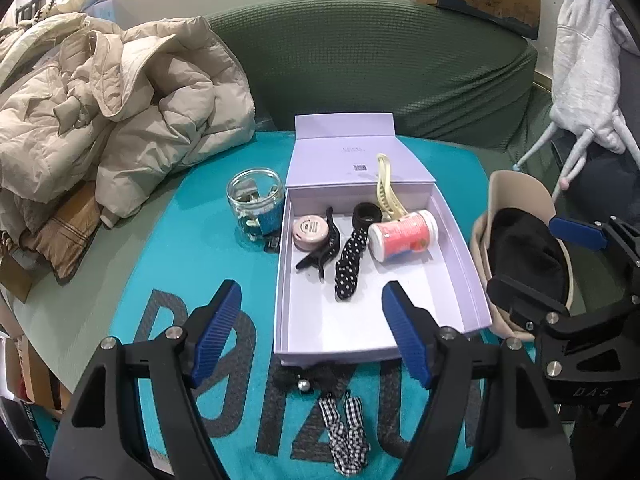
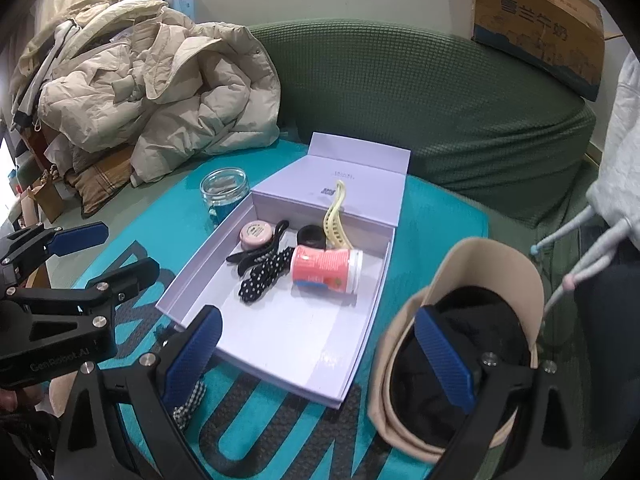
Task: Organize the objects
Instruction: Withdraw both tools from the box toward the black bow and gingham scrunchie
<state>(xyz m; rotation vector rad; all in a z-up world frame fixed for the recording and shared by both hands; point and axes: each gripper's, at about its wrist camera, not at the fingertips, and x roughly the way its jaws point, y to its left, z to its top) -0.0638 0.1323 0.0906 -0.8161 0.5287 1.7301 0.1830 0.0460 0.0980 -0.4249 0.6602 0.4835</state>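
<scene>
An open lavender box [image 1: 340,320] lies on a teal cloth. It holds a red-and-white bottle [image 1: 402,238] on its side, a polka-dot hair tie [image 1: 350,264], a black claw clip [image 1: 320,252], a pink compact [image 1: 310,232] and a yellow claw clip [image 1: 386,188]. A checkered hair bow [image 1: 346,432] lies in front of the box, below my open left gripper [image 1: 314,332]. A beige cap [image 2: 480,264] lies upside down to the right of the box [image 2: 300,328]. My right gripper [image 2: 320,360] is open, one finger over the cap's dark inside.
A glass jar [image 1: 256,204] of small items stands left of the box. A beige puffer jacket [image 1: 120,100] is heaped at the left on a green sofa [image 1: 380,64]. A cardboard box [image 2: 540,28] sits on the sofa back. A grey hoodie [image 1: 588,60] hangs at the right.
</scene>
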